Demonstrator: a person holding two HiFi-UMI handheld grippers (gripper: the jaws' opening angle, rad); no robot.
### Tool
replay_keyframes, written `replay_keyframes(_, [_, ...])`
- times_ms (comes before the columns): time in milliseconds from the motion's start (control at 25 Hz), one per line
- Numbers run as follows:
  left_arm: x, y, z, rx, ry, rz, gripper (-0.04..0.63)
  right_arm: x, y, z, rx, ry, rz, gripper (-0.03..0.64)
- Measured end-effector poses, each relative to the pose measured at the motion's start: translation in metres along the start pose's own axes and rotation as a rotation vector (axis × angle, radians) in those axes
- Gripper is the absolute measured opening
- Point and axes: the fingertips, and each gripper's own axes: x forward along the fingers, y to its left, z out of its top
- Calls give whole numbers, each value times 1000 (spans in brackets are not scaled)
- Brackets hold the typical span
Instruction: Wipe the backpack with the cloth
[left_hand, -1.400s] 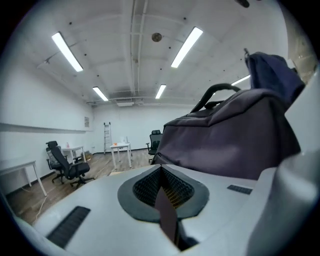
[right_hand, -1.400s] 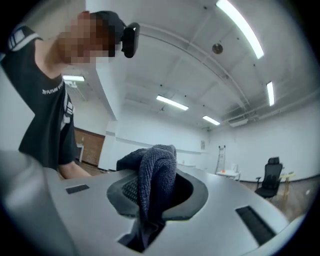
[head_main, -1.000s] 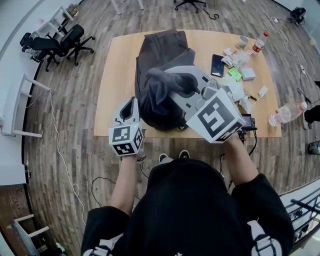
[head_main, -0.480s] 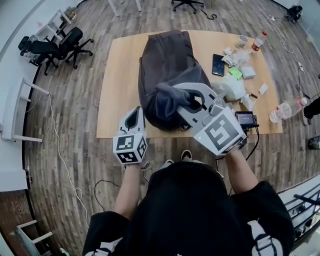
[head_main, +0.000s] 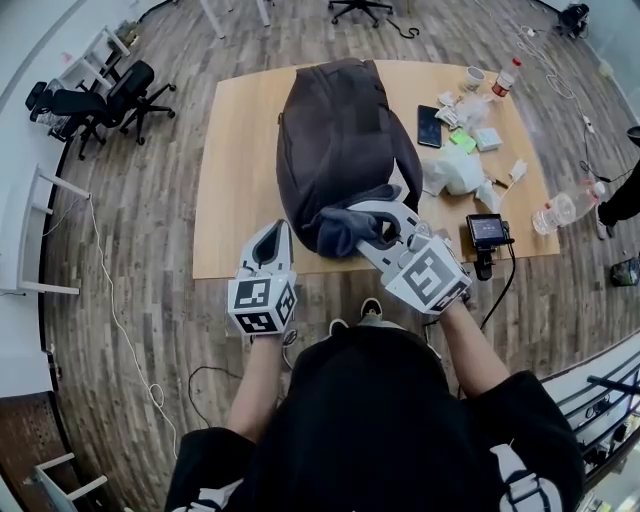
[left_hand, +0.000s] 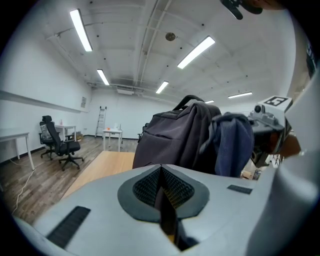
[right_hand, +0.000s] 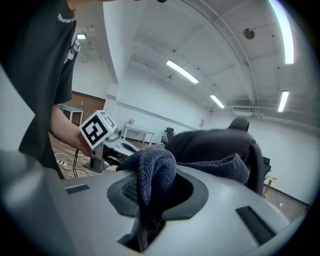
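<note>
Cloth: a dark blue-grey cloth (head_main: 345, 228) is bunched and clamped between the fingers of my right gripper (head_main: 388, 224).
Cloth to fingers: one fold stands up between the pads, and the rest drapes forward past the fingertips toward the backpack (head_main: 335, 135).
Cloth to backpack: the loose end lies against the backpack's near end. I cannot confirm how firmly it presses.
Right fingers: closed on the cloth, held slightly apart by its thickness.
Left fingers: the fingers of my left gripper (head_main: 272, 240) are pressed together with nothing between them.
Backpack: dark, lying lengthwise on the wooden table (head_main: 232, 170), with its near end close to the table edge on my side.
Right hand pose: my forearm is stretched out from my body. The gripper is aimed at the backpack's near end from the near right, tilted a little down, marker cube facing up.
Left hand pose: the gripper is held just left of the backpack's near end, over the table edge. It points away from me and is clear of both backpack and cloth.
Surroundings: a phone (head_main: 428, 126) and some small clutter lie to the right of the backpack.
</note>
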Motion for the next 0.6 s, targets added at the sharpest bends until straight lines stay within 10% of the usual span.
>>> replay_keyframes(280, [-17,10,1,-8,-9,13,12,22,26,-72,119,82,36,57])
replay_keyframes(600, [-36,17,1,-10,-21,34,12,-2,-11,-3,30,-18,-91,57])
